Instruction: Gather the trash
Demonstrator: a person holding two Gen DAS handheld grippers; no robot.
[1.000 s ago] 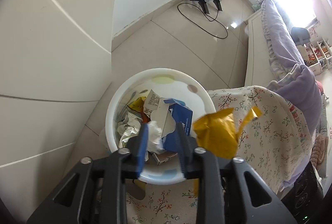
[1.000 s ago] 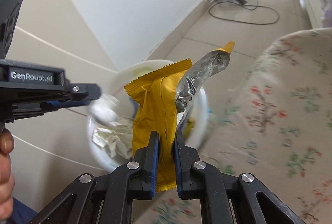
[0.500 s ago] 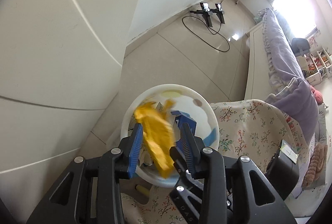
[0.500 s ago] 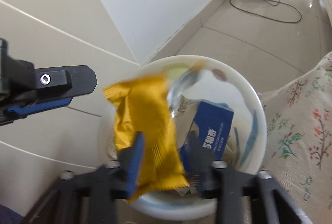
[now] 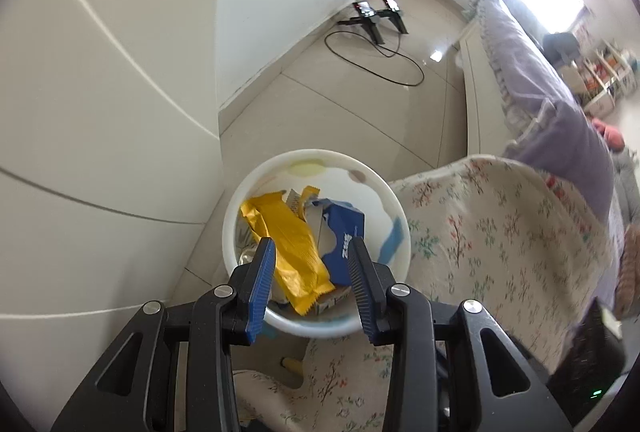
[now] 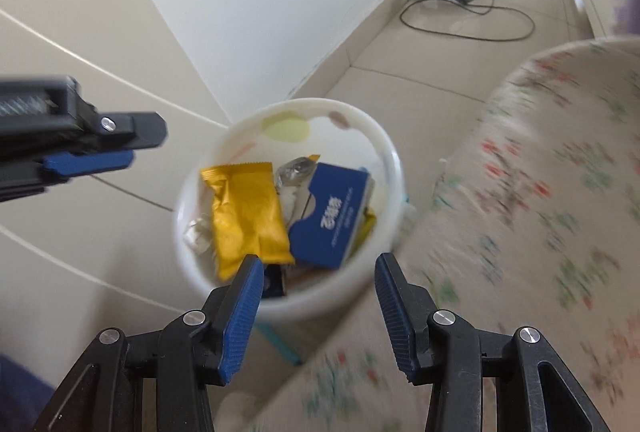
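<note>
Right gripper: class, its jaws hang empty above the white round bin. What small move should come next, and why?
Probably draw the right gripper back from the white round bin toward the floral-cloth surface to look for more trash. Its jaws stand apart with nothing between them, and the yellow foil wrapper already lies inside the bin beside the blue cardboard box, so this drop looks finished.

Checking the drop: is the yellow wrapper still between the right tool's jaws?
No, the yellow wrapper lies inside the white bin; the right tool is empty.
</note>
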